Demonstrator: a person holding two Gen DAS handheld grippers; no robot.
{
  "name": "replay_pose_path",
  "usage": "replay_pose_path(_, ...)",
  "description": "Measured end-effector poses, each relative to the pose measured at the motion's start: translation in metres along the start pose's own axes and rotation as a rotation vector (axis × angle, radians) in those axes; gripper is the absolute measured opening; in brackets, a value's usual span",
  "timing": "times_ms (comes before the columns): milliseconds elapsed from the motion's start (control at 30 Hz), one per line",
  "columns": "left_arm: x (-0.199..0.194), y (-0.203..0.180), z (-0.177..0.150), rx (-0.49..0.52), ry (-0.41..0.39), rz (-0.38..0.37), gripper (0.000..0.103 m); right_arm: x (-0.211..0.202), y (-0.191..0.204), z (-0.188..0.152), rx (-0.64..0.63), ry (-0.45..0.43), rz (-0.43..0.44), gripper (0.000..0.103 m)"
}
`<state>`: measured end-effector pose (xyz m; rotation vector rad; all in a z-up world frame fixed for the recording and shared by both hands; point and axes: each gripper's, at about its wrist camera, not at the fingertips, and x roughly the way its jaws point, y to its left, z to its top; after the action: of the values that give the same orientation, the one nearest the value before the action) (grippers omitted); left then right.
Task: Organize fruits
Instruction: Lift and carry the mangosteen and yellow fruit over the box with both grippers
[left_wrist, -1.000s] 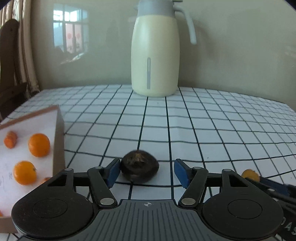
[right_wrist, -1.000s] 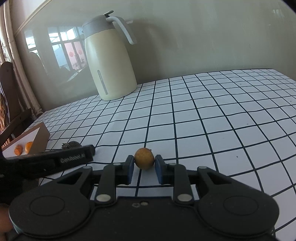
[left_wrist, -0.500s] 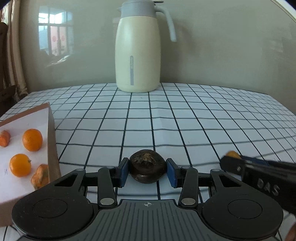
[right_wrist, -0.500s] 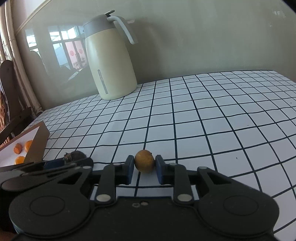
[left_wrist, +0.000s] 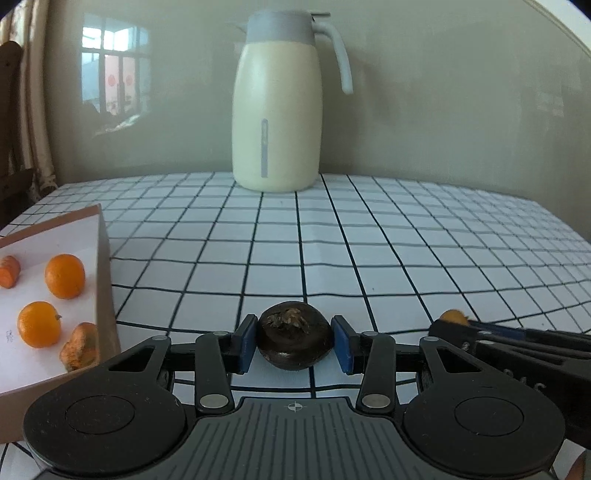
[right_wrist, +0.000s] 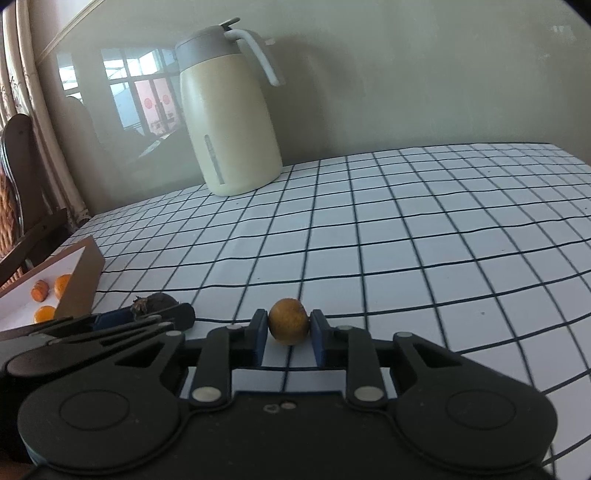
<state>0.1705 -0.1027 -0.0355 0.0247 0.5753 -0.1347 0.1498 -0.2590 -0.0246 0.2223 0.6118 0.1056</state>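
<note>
Shallow cardboard box (left_wrist: 105, 280) at table's left edge holds two oranges (left_wrist: 64, 275) and two carrot-like pieces (left_wrist: 79, 350); left gripper (left_wrist: 294, 344) clamps dark round fruit (left_wrist: 294, 339) just right of box, right gripper (right_wrist: 289, 332) clamps small yellow-orange fruit (right_wrist: 288, 321); checked tablecloth (left_wrist: 369, 240) open up to thermos jug (left_wrist: 277, 110).

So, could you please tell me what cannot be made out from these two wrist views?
- Box, left wrist view: left part cut off by the edge.
- Small orange fruit, left wrist view: mostly hidden behind the right claw.
- Dark fruit, right wrist view: lower part hidden behind the left claw.
</note>
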Motion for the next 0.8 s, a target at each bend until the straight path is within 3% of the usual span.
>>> replay_pose_path(300, -0.023, 0.007, -0.006, 0.028, -0.011, 0.004, 0.043, -0.003, 0.009, 0.0, 0.0, 0.013, 0.043, 0.016)
replay_pose_path(800, -0.081, 0.033, -0.014, 0.034, -0.076, -0.017, 0.043, -0.038, 0.044, 0.004, -0.082, -0.042, 0.08, 0.016)
